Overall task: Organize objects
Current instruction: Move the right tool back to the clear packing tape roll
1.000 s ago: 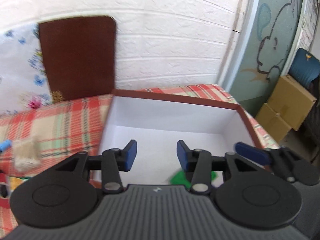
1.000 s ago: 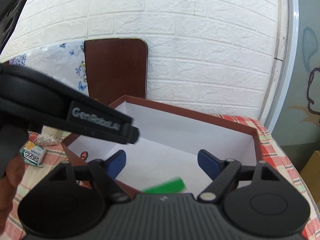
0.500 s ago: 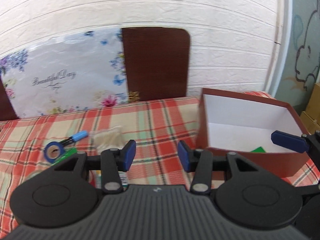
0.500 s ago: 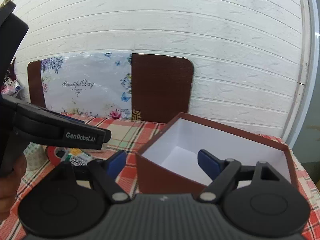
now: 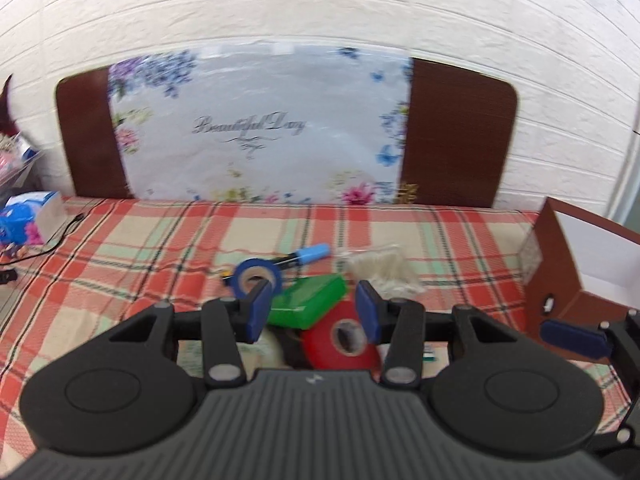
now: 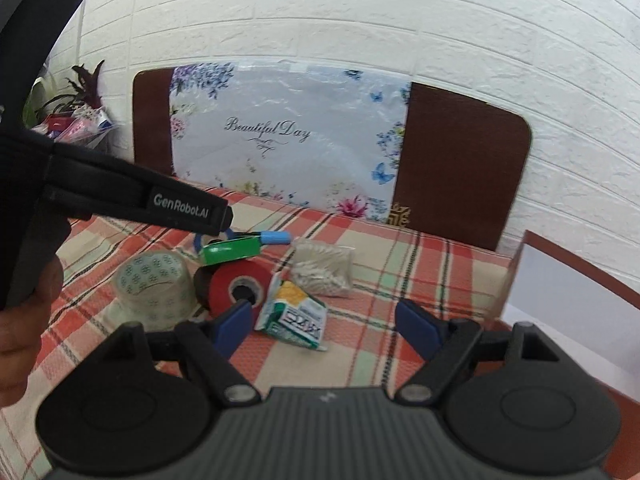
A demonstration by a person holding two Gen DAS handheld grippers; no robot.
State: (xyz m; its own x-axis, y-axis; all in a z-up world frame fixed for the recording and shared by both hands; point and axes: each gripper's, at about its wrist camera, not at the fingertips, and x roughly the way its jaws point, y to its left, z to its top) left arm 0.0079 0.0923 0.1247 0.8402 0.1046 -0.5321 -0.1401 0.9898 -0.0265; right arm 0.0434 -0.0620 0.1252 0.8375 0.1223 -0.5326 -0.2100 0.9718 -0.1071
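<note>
We judge a fresh pick is beginning: left gripper (image 5: 312, 311) and right gripper (image 6: 326, 325), both spread and empty, face the red tape roll (image 6: 234, 288), needing descent and closure.

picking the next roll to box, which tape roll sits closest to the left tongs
The red tape roll, lying right under the open left tongs. The blue tape roll sits farther back by the green box, and the patterned clear roll lies off to the side.

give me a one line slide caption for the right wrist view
Open right gripper faces a green-and-white packet, red tape roll and clear tape roll on the plaid tablecloth.
</note>
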